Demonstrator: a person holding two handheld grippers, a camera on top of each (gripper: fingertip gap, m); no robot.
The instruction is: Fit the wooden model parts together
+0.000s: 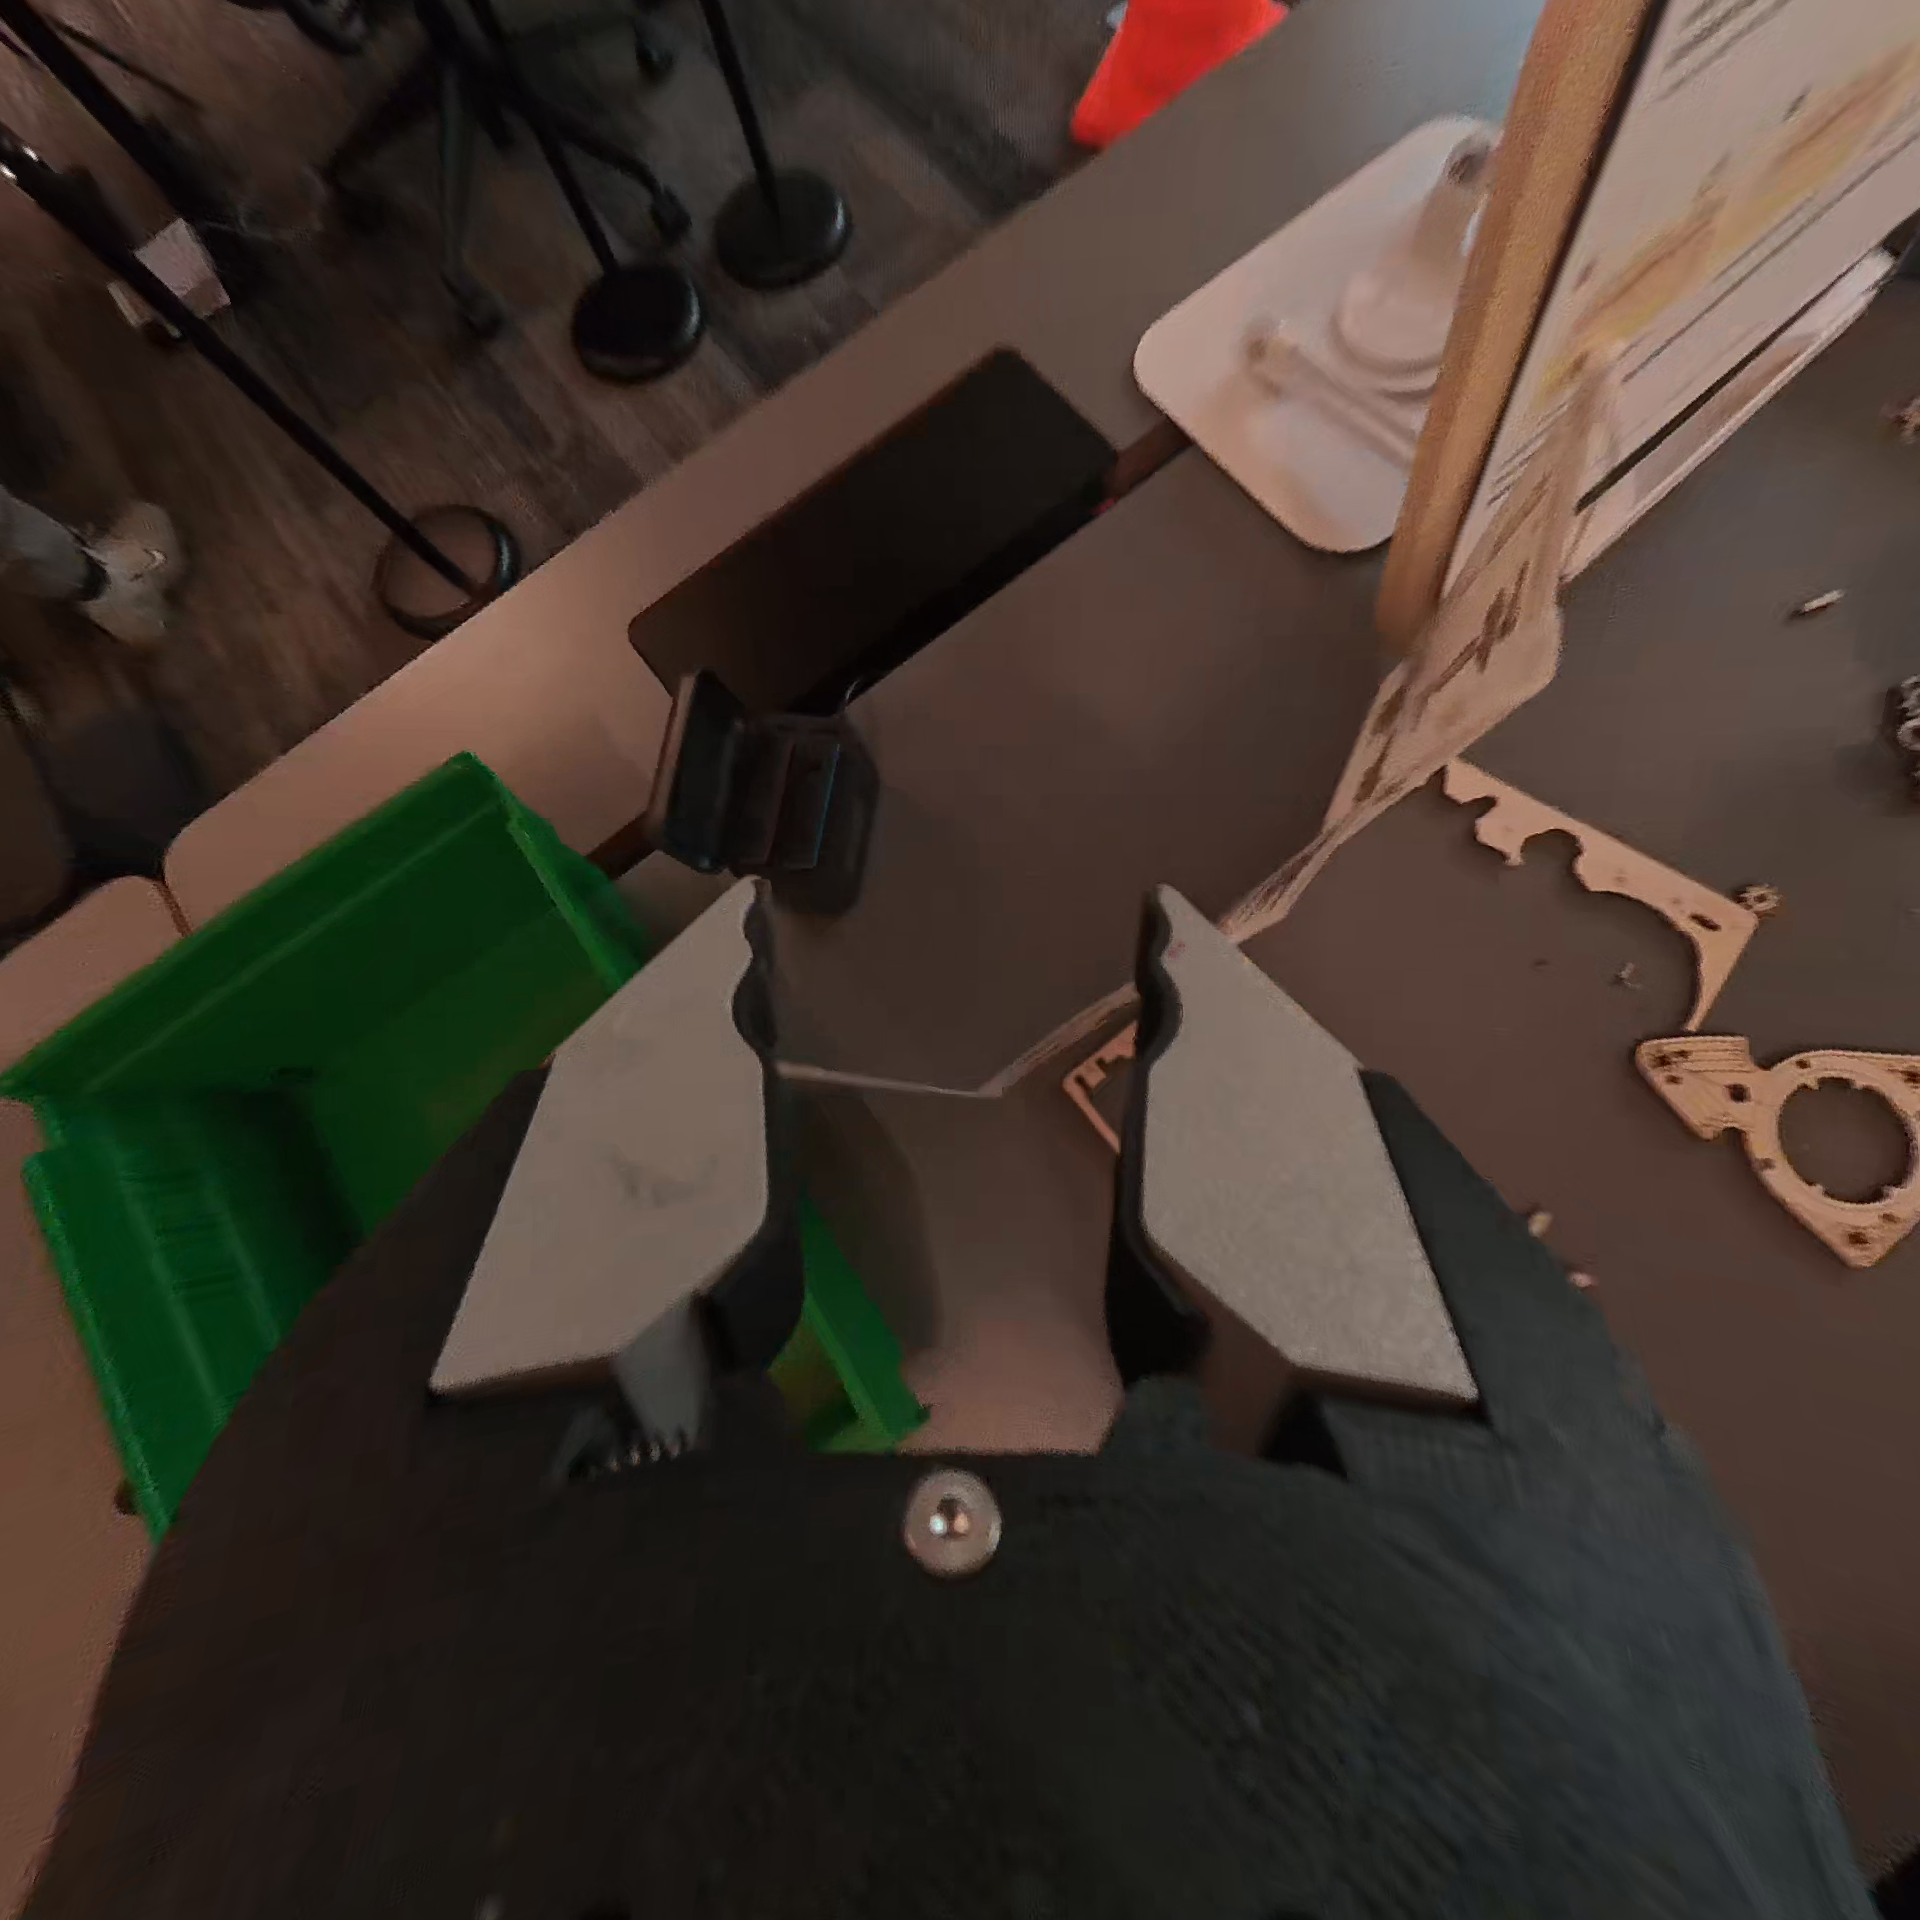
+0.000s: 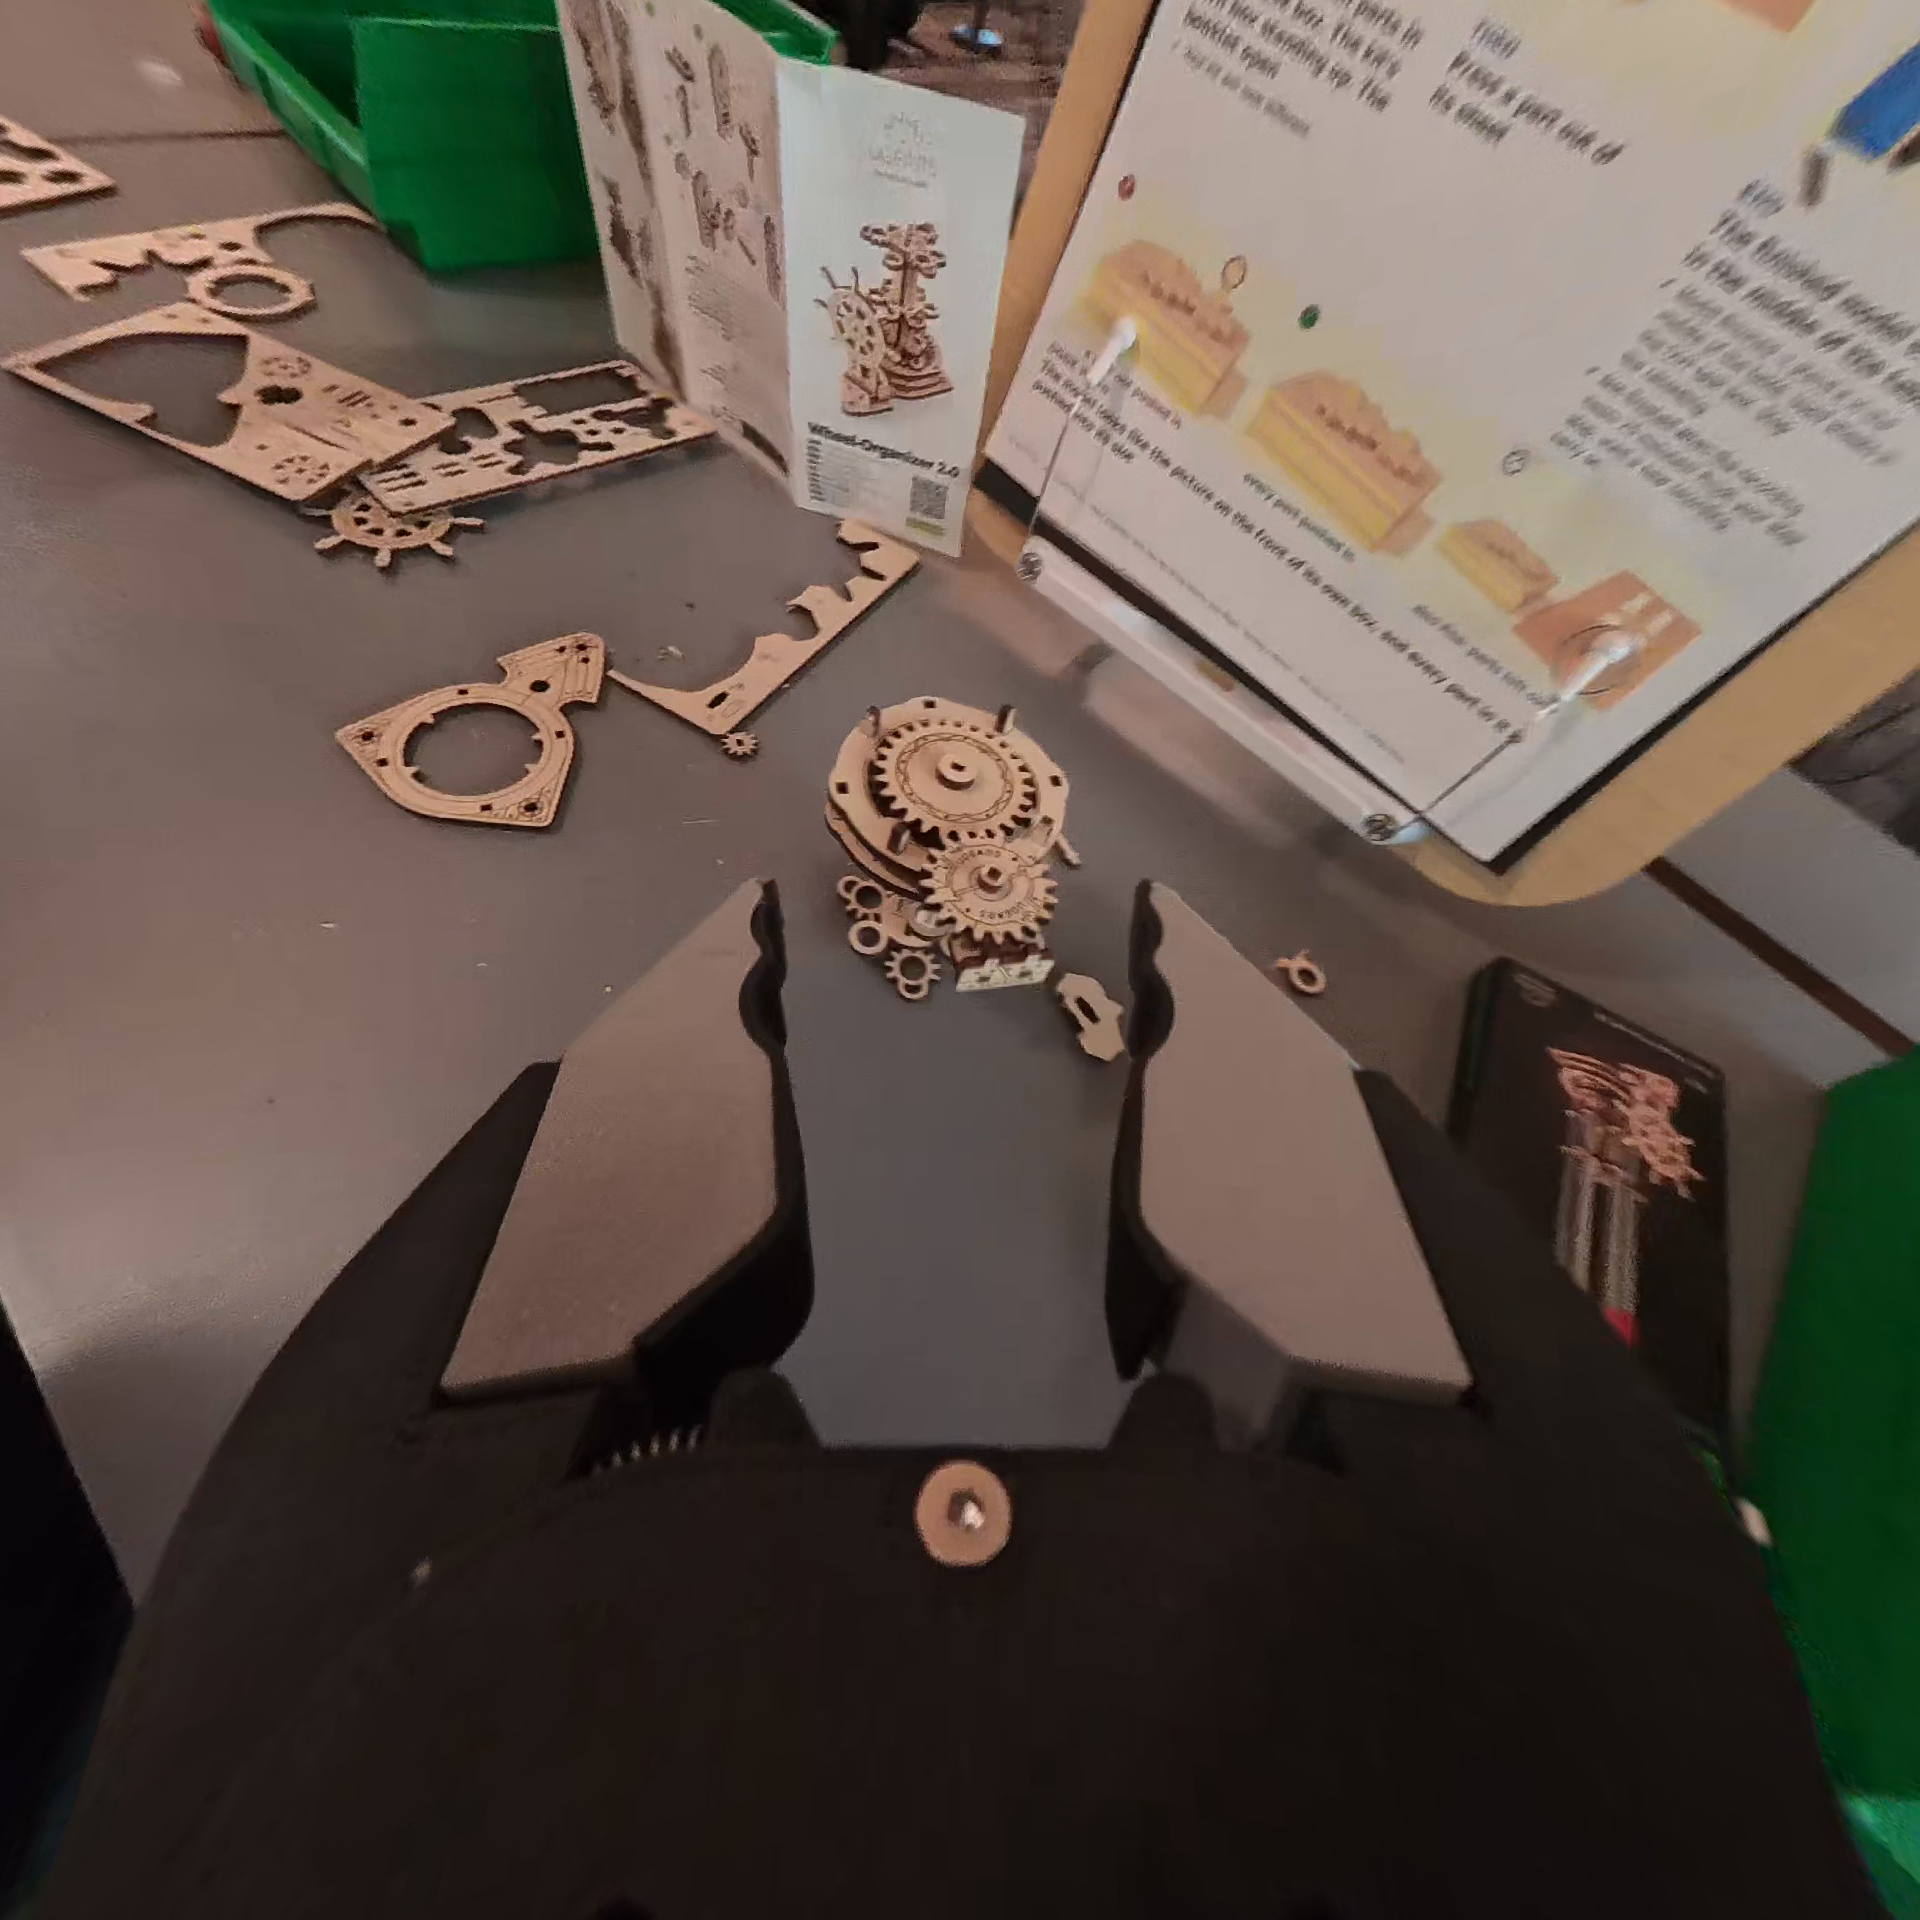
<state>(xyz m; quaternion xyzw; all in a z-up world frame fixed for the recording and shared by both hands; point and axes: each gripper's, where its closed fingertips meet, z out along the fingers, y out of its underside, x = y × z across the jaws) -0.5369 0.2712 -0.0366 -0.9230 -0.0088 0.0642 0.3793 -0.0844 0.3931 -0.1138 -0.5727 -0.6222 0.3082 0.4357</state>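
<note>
Gear assembly (image 2: 940, 805) mid-desk (image 2: 260, 1039), loose small parts (image 2: 1086, 1013) just before it. Ring-holed plate (image 2: 468, 743) to its left, punched sheets (image 2: 312, 416) behind that toward the far left edge. Folded leaflet (image 2: 831, 291) and propped board (image 2: 1455, 416) behind, box (image 2: 1600, 1143) at the right.

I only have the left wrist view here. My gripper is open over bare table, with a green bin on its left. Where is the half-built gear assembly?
Observer: The gear assembly sits on the table just ahead of the right gripper, which is open and empty.
Operator: Any loose parts beside it?
Observer: Yes, a small flat wooden piece lies by the inner edge of the right gripper's right finger, apart from the assembly.
Operator: Is the kit's booklet around?
Observer: A folded booklet stands upright behind the assembly, left of the tilted instruction board.
</note>
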